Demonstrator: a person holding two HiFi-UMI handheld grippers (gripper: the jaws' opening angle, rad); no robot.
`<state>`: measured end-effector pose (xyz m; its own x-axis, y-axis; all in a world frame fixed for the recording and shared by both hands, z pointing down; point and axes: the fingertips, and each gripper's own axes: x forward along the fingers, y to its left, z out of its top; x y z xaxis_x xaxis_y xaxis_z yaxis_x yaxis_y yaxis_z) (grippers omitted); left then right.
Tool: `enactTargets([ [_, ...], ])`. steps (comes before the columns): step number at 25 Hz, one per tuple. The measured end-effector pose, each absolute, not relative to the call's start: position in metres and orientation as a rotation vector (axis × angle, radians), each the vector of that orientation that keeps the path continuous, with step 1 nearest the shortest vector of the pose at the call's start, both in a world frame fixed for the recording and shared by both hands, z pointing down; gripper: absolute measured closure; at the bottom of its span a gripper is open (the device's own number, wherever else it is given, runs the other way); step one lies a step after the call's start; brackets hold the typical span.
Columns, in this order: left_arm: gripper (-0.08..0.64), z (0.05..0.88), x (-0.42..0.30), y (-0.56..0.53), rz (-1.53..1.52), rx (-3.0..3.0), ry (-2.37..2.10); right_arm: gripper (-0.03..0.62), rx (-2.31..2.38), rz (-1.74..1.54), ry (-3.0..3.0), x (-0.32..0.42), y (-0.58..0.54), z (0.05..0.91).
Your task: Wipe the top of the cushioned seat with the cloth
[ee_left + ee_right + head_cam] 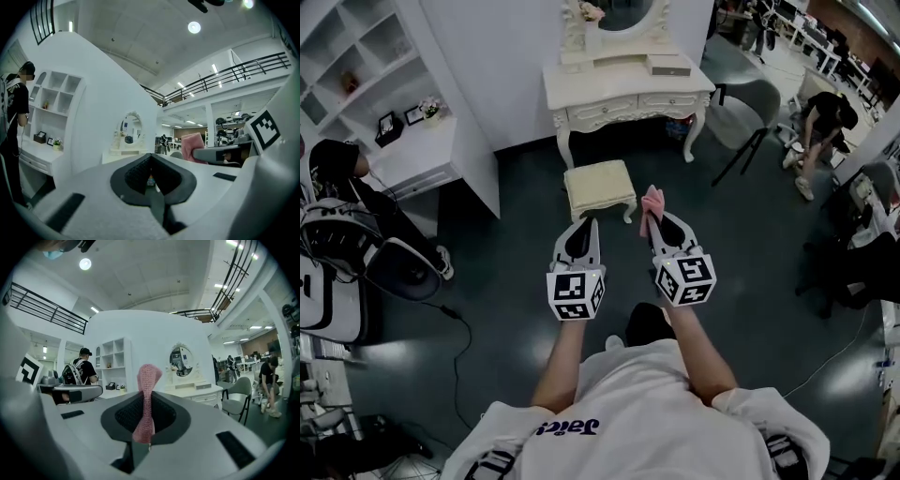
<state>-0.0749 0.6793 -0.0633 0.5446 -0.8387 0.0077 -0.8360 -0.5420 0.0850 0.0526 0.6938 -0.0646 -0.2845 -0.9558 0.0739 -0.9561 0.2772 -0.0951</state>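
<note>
Cushioned seat (599,186) on dark floor (516,281)

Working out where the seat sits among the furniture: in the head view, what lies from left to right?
White shelf unit → cushioned seat → pink cloth → grey chair → crouching person.

The top of the cushioned seat (599,186) is bare and open to approach from above. The floor (511,281) on its near side is open. The dressing surface (628,89) stands just behind the seat and closes that side. A grey chair (748,111) stands behind and right of the seat. A white shelf unit (441,141) stands to its left, well apart.
</note>
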Motion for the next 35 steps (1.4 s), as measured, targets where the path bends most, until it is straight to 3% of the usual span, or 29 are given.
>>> enactTargets([
  [13, 0.545, -0.032, -0.088, 0.571, -0.047, 2.604, -1.491, 0.565, 1.718, 0.236, -2.612, 0.022, 0.562, -0.040],
  [29, 0.545, -0.033, -0.008, 0.280, -0.010, 2.503, -1.576, 0.565, 1.556, 0.281, -2.696, 0.087, 0.252, -0.044],
  [35, 0.545, -0.001, -0.011, 0.213, 0.070, 2.434, -1.582, 0.565, 1.506, 0.431, -2.653, 0.080, 0.178, -0.002],
])
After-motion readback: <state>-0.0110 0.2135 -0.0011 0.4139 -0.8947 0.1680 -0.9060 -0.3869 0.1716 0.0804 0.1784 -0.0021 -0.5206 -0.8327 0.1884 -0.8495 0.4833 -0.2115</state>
